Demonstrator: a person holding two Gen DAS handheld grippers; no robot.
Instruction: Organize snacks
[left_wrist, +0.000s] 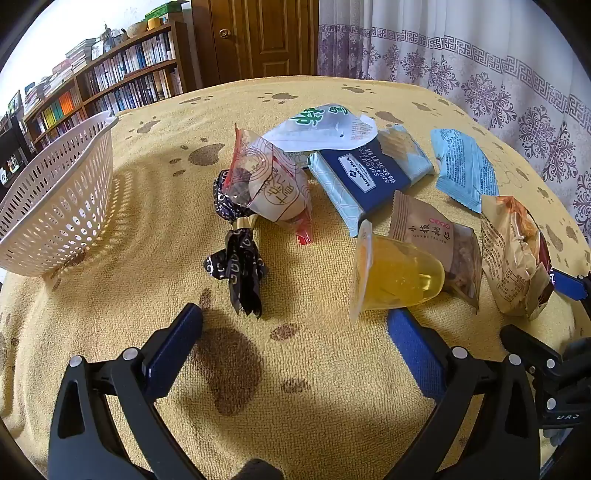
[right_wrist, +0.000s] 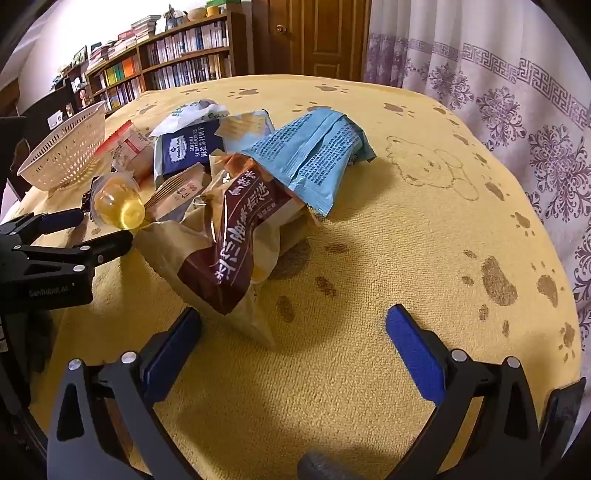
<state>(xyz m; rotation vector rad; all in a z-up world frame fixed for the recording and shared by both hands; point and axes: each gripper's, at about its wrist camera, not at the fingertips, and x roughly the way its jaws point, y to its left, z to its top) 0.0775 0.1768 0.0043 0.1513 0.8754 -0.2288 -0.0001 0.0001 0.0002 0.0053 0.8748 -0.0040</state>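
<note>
I am holding two tools over a tabletop (left_wrist: 332, 354) draped in a yellow paw-print cloth. The left tool (left_wrist: 295, 321) is hanging with its fingers spread wide, gripping nothing; the right tool (right_wrist: 293, 321) is standing just as open, also empty.

Nearest the left tool, one black twisted-wrapper candy (left_wrist: 240, 266) and one yellow jelly cup (left_wrist: 395, 277), tipped on its side, are lying apart on the cloth. Nearest the right tool, one brown-and-tan bread packet (right_wrist: 229, 254) is resting against the pile.

Behind these I am counting one small tan nut pouch (left_wrist: 436, 236) touching the jelly cup, one red-edged pastry packet (left_wrist: 269, 184) leaning on the candy, one navy soda-cracker pack (left_wrist: 365, 177), one light blue packet (right_wrist: 314, 162) and, farthest, one white packet with green lettering (left_wrist: 321, 125) overlapping the cracker pack. That is making eight snacks, all outside the single white perforated basket (left_wrist: 55, 206) sitting at the left.

One bookshelf (left_wrist: 110, 81) is filling the background.
</note>
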